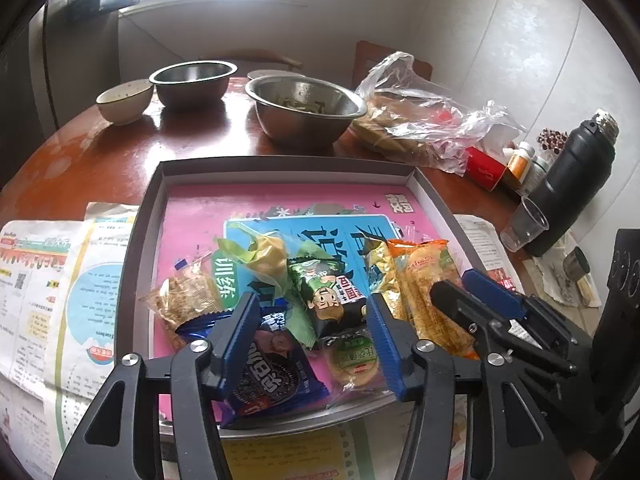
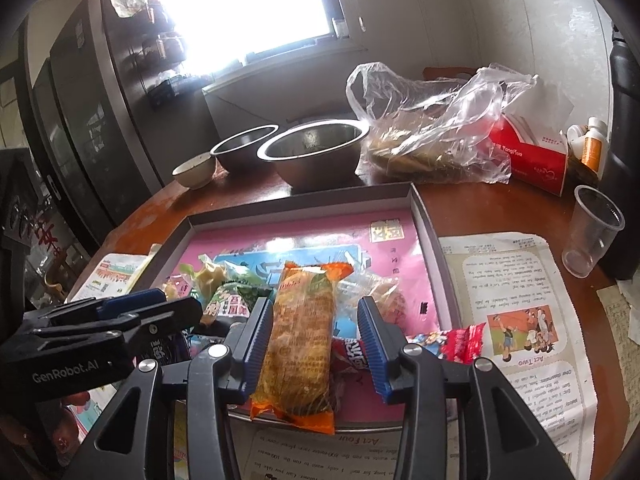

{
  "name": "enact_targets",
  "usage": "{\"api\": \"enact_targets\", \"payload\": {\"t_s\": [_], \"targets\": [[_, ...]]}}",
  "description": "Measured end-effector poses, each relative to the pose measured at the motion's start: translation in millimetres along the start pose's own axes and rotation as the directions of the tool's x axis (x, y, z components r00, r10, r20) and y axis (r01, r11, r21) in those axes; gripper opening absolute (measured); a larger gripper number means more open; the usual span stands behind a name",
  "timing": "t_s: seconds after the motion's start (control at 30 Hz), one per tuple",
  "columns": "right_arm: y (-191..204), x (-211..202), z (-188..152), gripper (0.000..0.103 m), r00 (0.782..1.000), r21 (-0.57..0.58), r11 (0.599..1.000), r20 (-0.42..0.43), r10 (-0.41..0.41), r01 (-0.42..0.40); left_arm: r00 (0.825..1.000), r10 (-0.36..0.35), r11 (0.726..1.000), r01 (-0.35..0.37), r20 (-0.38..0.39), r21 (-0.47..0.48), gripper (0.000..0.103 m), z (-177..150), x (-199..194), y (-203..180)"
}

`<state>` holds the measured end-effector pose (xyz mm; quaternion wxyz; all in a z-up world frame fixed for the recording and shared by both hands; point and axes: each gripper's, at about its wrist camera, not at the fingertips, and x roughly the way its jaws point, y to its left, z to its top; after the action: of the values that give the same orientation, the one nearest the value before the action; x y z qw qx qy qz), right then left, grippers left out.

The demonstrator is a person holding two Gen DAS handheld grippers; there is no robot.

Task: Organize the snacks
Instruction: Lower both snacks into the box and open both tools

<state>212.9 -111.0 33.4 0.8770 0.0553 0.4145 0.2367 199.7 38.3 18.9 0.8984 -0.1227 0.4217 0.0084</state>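
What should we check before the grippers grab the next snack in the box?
1. Snacks inside the shallow grey cardboard box: ok.
2. Left hand-held gripper open, pads off the packets: ok.
3. Right hand-held gripper straddles the long orange-ended cracker packet: ok.
4. Right pads pressing that packet: cannot tell.
5. Red wrapped candy lies outside the box: not ok.
6. Clear plastic cup upright, away from both grippers: ok.
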Motion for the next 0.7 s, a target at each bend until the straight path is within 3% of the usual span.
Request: {"api": "enact_targets", "payload": {"t_s": [0.7], "targets": [[32,21,-9,0.044,0.999,-0.077,0.997,-0.039,0.022,-0.025,0.999,0.032,0.999,-0.031,0.022,-0.03,0.068,-4,-19,25]]}}
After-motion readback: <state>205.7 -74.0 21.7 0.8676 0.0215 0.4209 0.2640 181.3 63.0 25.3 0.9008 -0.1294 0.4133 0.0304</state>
